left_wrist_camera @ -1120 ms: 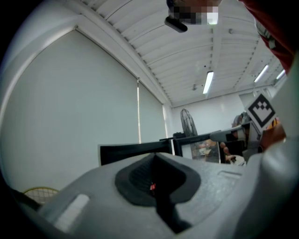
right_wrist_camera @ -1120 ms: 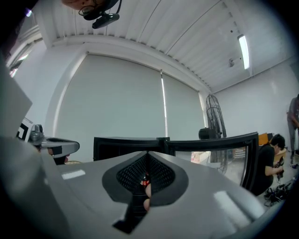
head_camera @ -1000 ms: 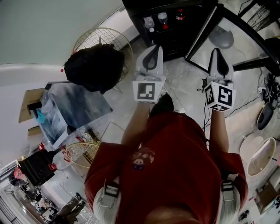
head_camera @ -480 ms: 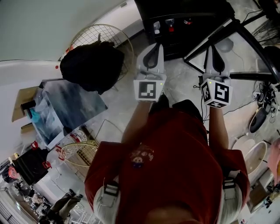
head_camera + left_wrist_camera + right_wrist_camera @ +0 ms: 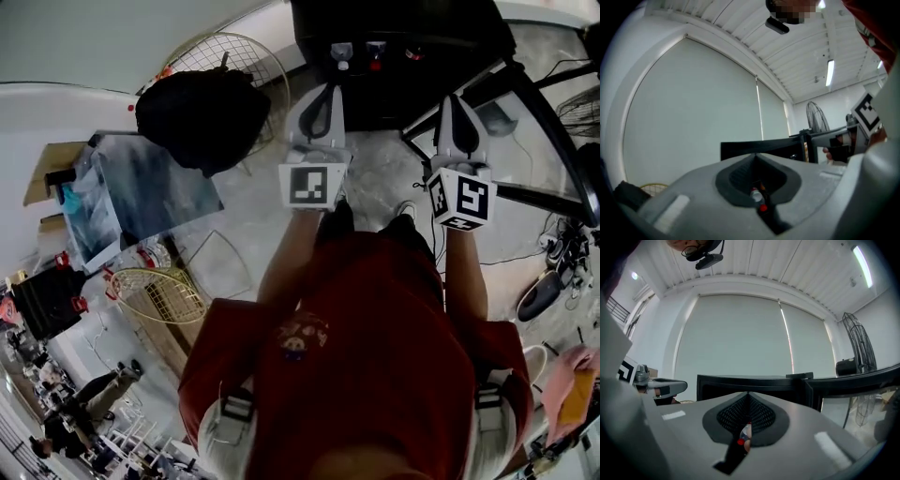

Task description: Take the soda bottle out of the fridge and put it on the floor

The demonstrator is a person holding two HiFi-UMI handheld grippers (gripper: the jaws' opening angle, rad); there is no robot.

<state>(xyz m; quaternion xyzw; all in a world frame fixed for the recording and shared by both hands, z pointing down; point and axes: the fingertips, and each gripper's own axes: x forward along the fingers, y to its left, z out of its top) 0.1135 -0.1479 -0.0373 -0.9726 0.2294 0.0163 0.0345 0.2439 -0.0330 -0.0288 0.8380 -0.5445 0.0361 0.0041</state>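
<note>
**A:** Soda bottle (image 5: 412,52): where is it sitting, working outward from the body?

**B:** Nearest, the person (image 5: 375,347) in red is standing over the pale floor (image 5: 375,183) and holding both arms out ahead.

**A:** And the tongs?

**B:** The left tongs (image 5: 323,94) are pressing their jaws together with nothing between them. The right tongs (image 5: 457,101) are clenched the same way, also empty. Both are pointing level at the black fridge (image 5: 441,28) without touching it.

**A:** What is lying off to the side?

**B:** A black bag (image 5: 202,117) is resting against a round wire frame (image 5: 248,70), left of the left tongs.

**A:** Then the fridge itself?

**B:** Its door (image 5: 547,141) is hanging open to the right. Inside, three bottles (image 5: 375,54) are standing in a row. The dark one with a red cap at the right end is looking most like the soda, though I cannot tell for sure. It is standing in the fridge, well apart from both tongs.
</note>
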